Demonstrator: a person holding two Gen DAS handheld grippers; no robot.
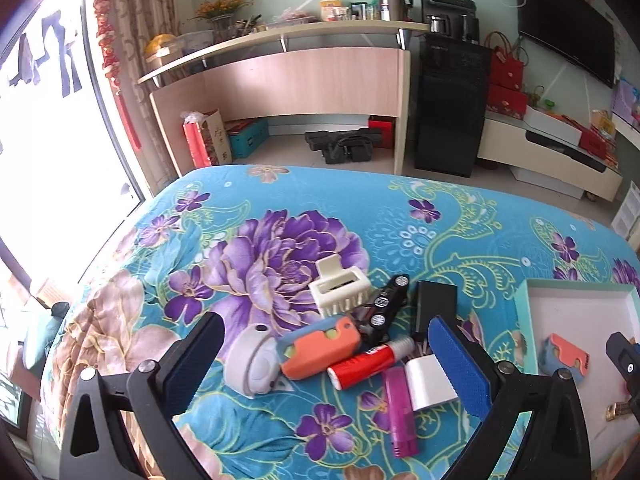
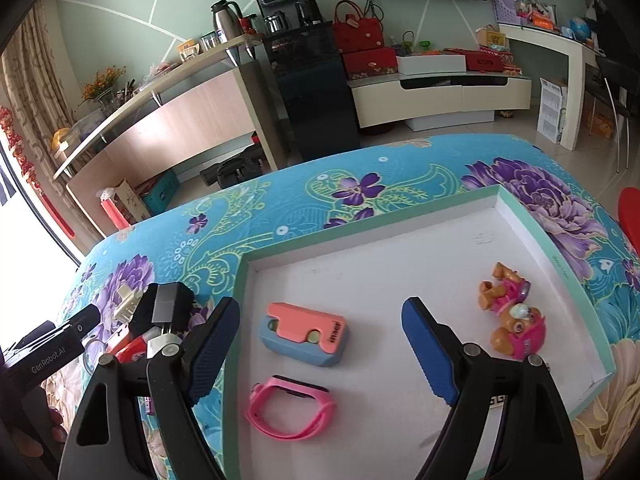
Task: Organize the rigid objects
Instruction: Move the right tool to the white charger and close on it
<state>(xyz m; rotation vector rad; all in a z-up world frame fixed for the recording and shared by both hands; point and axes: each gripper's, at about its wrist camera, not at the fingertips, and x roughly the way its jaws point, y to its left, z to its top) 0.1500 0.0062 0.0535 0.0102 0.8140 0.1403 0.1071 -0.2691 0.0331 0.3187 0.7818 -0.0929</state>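
Observation:
A pile of small objects lies on the floral cloth (image 1: 280, 200): a grey round gadget (image 1: 252, 364), an orange-and-blue case (image 1: 320, 344), a red tube (image 1: 368, 364), a magenta lighter (image 1: 400, 412), a white block (image 1: 428, 384), a black toy car (image 1: 384, 304) and a cream brush (image 1: 340, 288). My left gripper (image 1: 326, 320) hangs open wide just above the pile, touching nothing. My right gripper (image 2: 322, 306) is open over the white tray (image 2: 360, 236). In the tray lie a second orange-and-blue case (image 2: 304, 334), a pink watch band (image 2: 290, 406) and two toy pups (image 2: 508, 312).
A black box (image 1: 436, 308) stands behind the pile. The tray (image 1: 524, 320) sits right of the pile, near the cloth's front edge. Beyond the far edge are tiled floor, a wooden desk (image 1: 300, 80) and a black cabinet (image 1: 448, 112). A red object (image 2: 630, 216) shows at the right.

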